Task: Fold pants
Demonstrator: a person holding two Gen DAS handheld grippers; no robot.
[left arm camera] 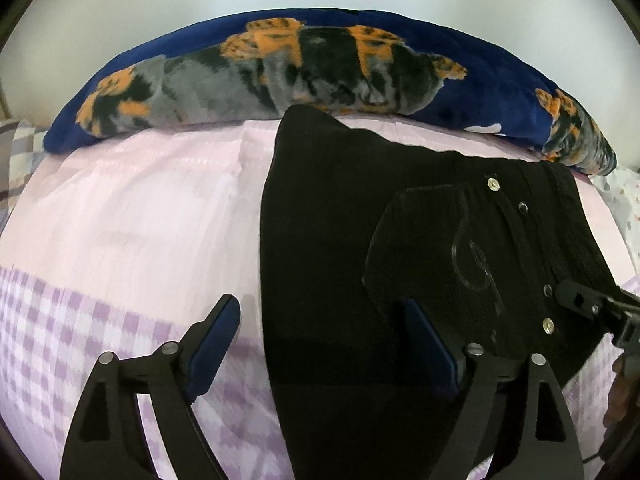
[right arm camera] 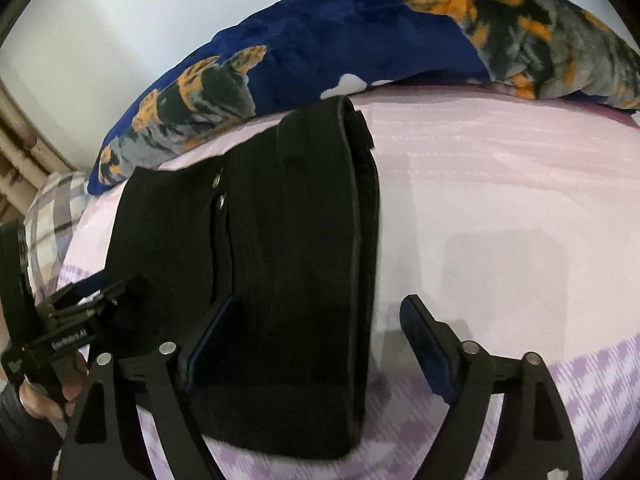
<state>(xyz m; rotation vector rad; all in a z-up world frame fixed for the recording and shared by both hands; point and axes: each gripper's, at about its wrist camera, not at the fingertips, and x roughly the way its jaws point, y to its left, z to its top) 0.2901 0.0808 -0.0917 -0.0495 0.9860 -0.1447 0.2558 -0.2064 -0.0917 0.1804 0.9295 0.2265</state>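
Observation:
The black pants (left arm camera: pixel 340 220) lie folded into a thick rectangle on the pink bed sheet (left arm camera: pixel 140 220), pocket and metal rivets facing up. My left gripper (left arm camera: pixel 318 304) is open and straddles the fold's left edge: one finger over the sheet, the other over the cloth, neither pad pressing. In the right wrist view the pants (right arm camera: pixel 288 220) show their waistband side, and my right gripper (right arm camera: pixel 318 302) is open astride the right edge, with its left pad against the fabric's top and its right pad over the sheet (right arm camera: pixel 500 200). Nothing is gripped.
A blue plush blanket (left arm camera: pixel 320 68) with an orange and grey print lies rolled along the far side of the bed, against a pale wall. A plaid pillow (right arm camera: pixel 56 208) sits at the left. A hand (right arm camera: pixel 40 396) holds the other gripper's handle.

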